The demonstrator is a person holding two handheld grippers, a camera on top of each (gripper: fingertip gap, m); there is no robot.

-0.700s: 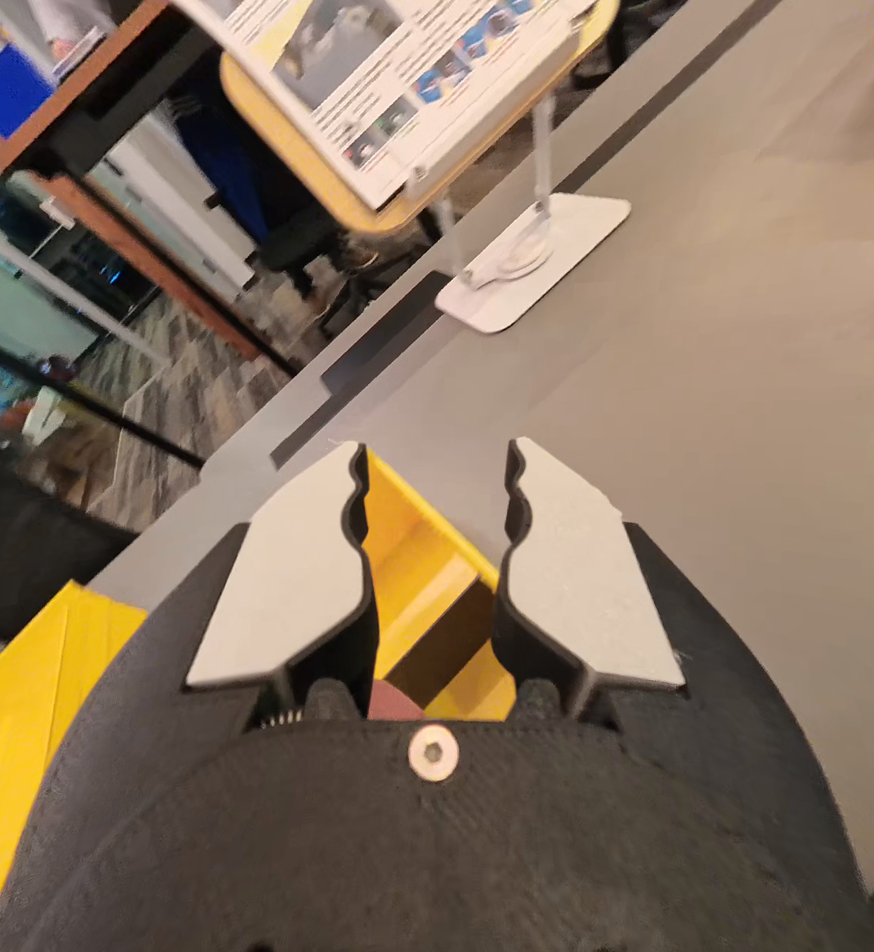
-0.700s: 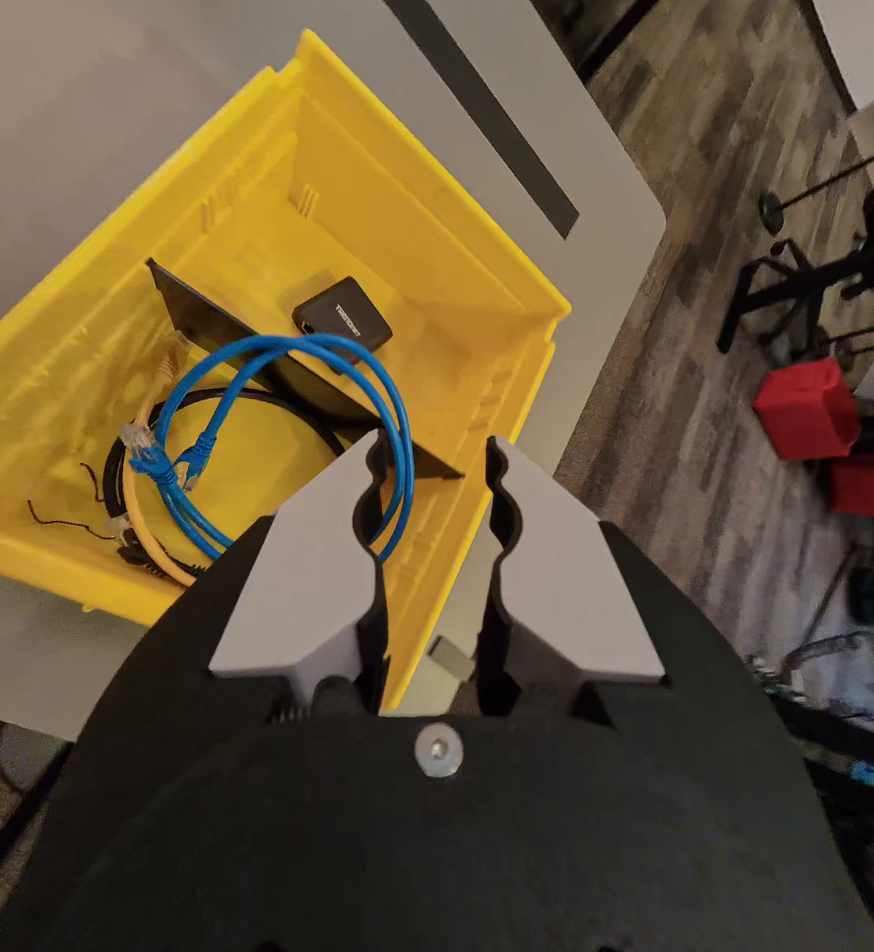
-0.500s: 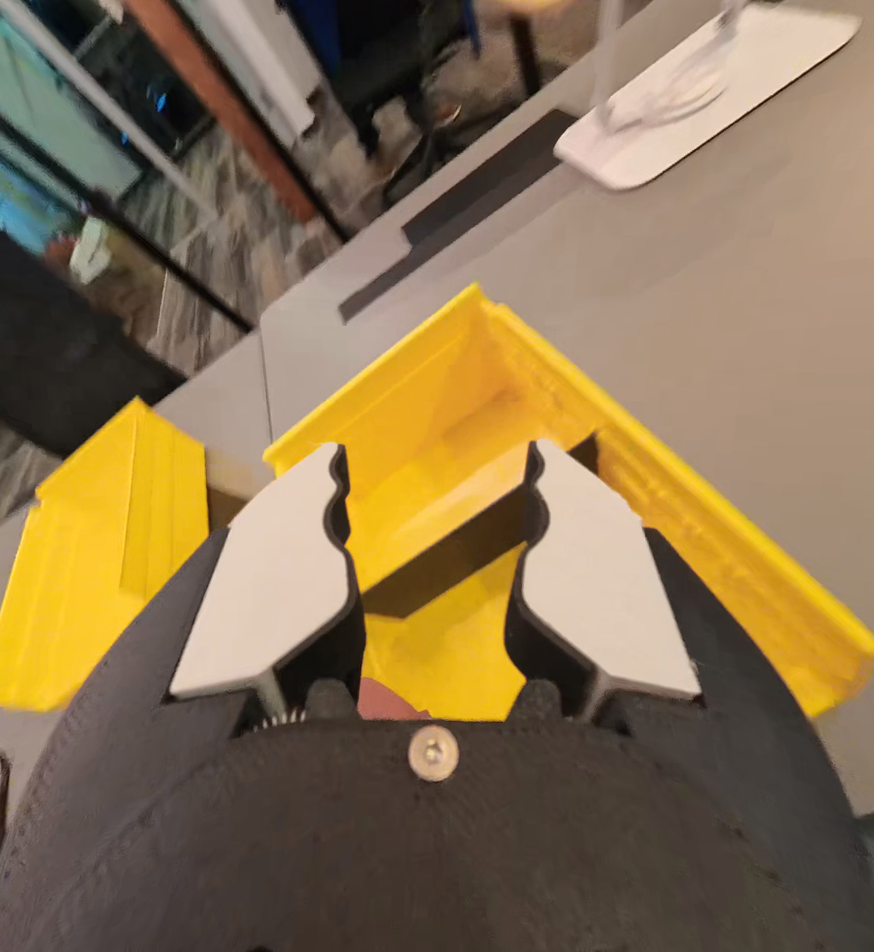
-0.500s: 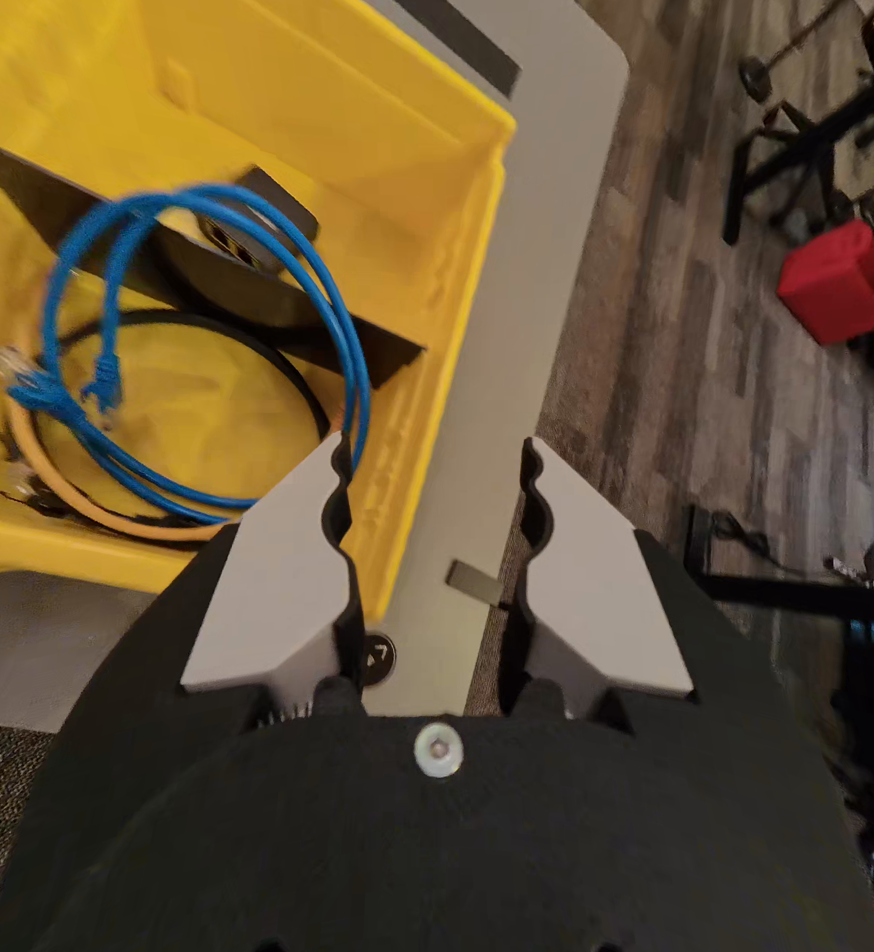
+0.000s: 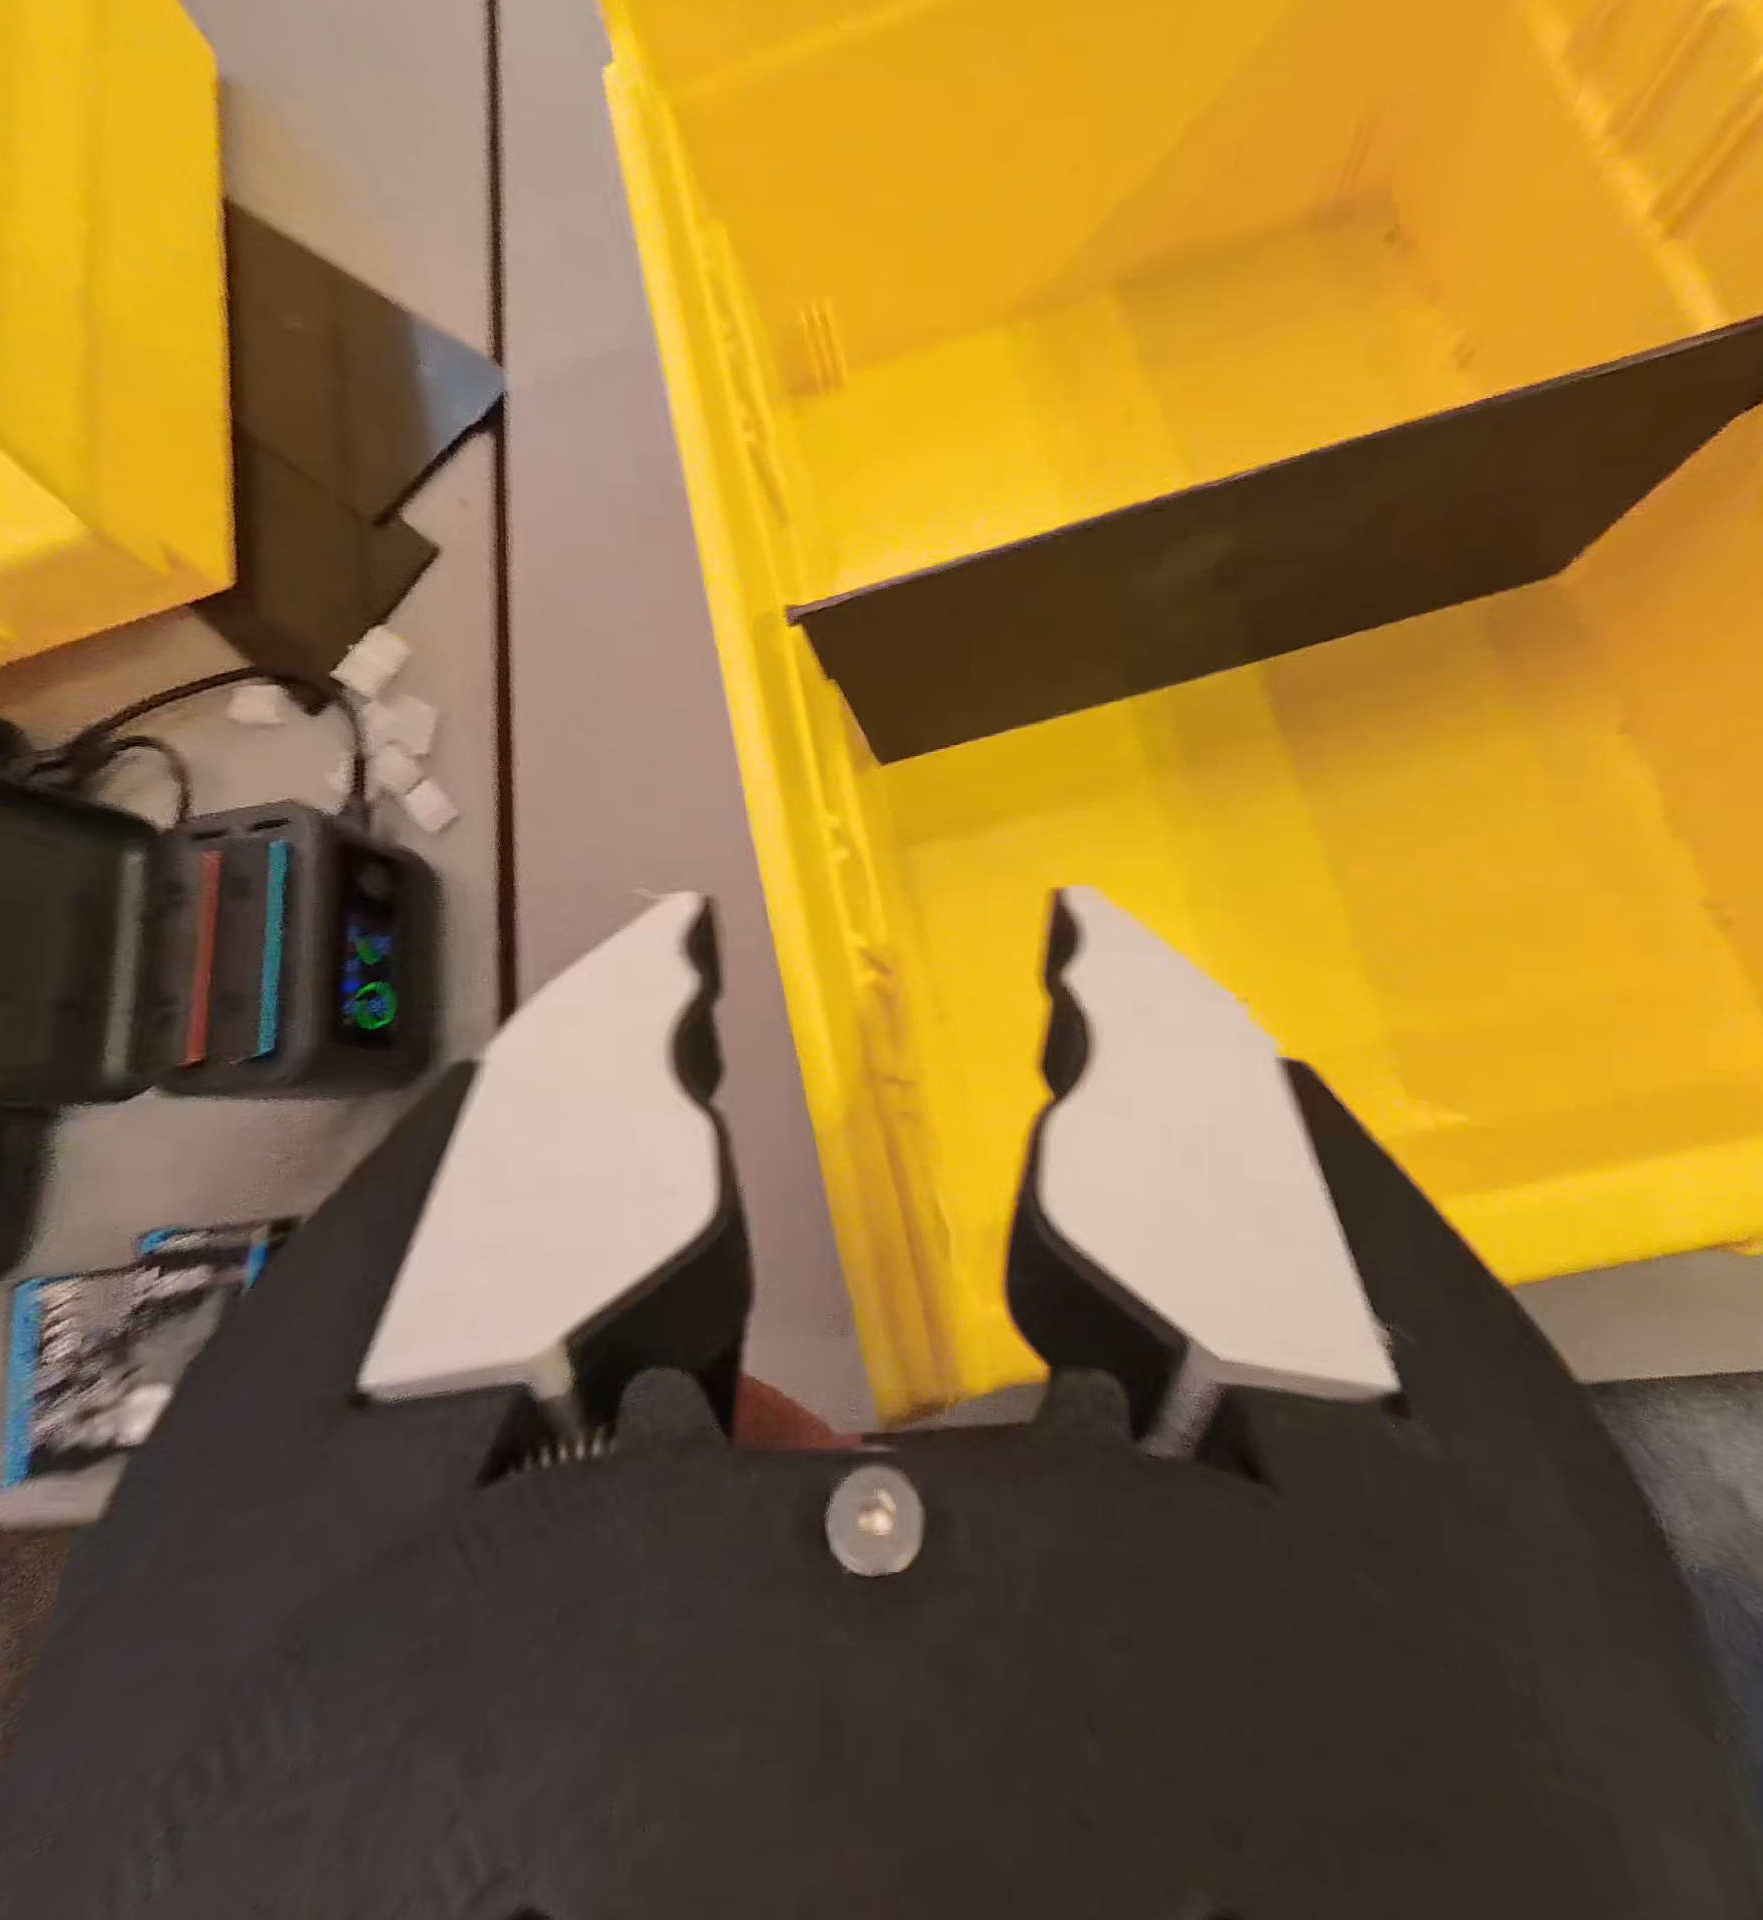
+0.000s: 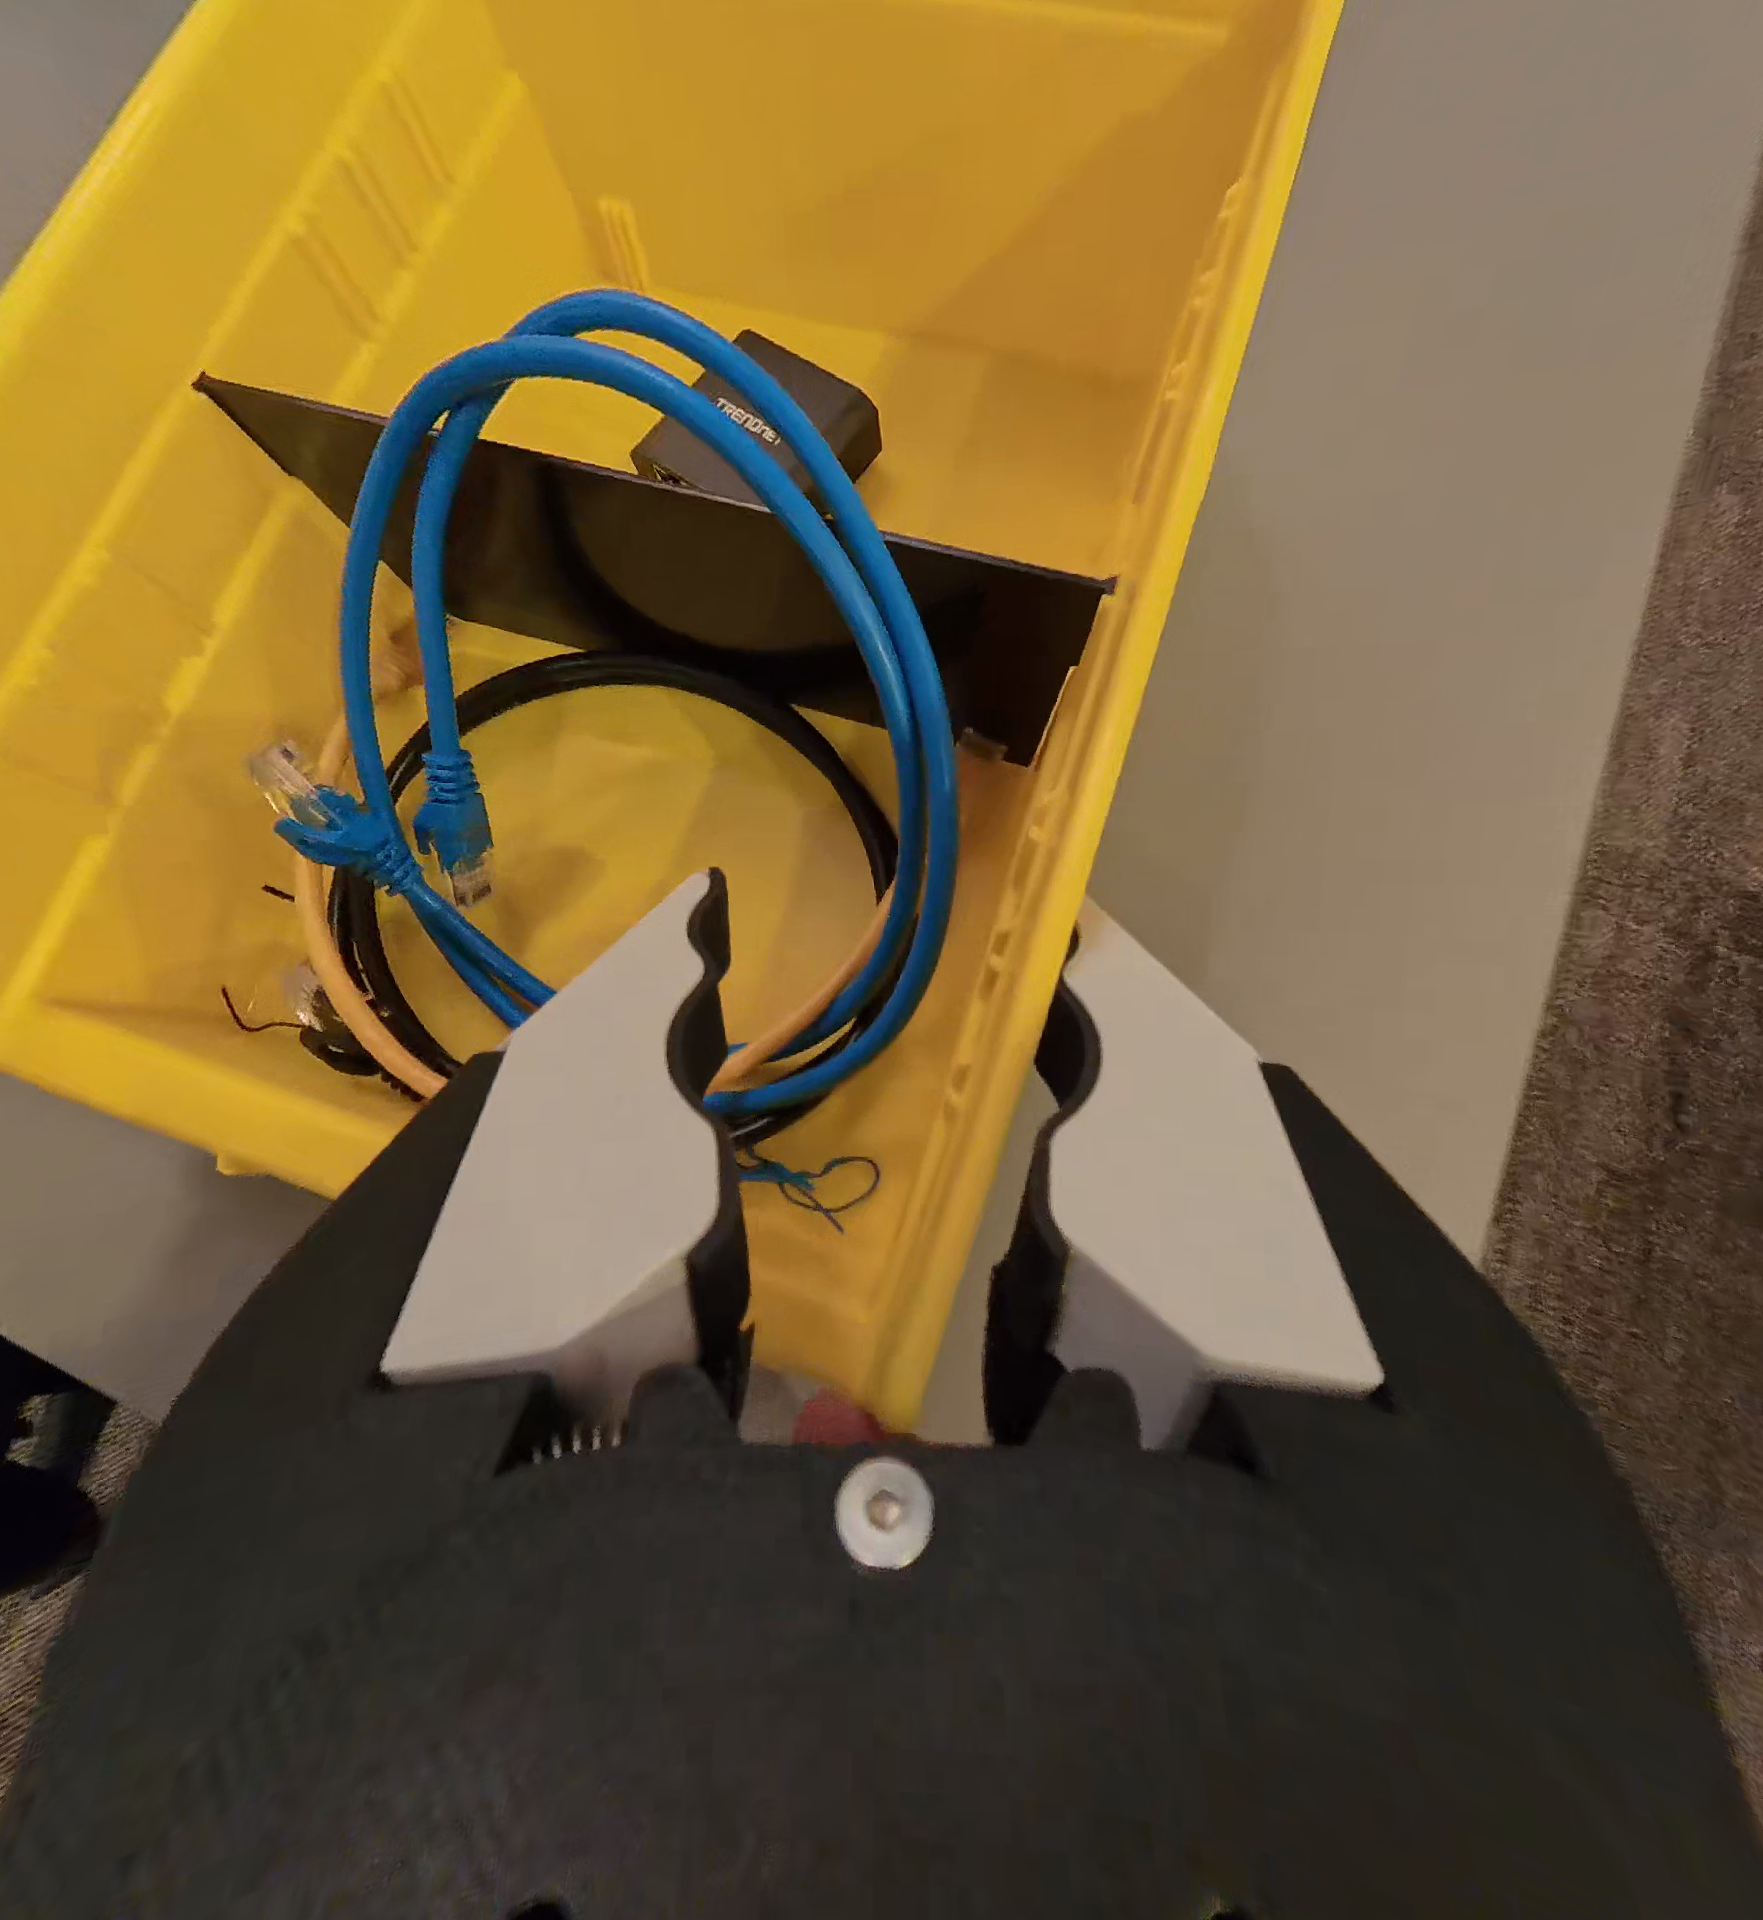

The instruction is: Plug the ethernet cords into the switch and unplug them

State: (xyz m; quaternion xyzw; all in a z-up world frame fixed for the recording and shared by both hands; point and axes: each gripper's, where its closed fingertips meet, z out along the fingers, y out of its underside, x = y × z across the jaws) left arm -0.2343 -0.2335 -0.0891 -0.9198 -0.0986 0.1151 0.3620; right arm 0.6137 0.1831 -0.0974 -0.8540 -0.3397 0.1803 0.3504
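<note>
Blue cord (image 6: pixel 648 582) coiled in yellow bin (image 6: pixel 1116 831) just ahead of right claw (image 6: pixel 892 935); both claws wide, empty.

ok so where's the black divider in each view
Left wrist view: the black divider slants across the yellow bin, upper right, beyond the open hand-held gripper.
Right wrist view: divider crosses the bin's middle, under the blue cord loops.
Shared landmark: the yellow bin.
</note>
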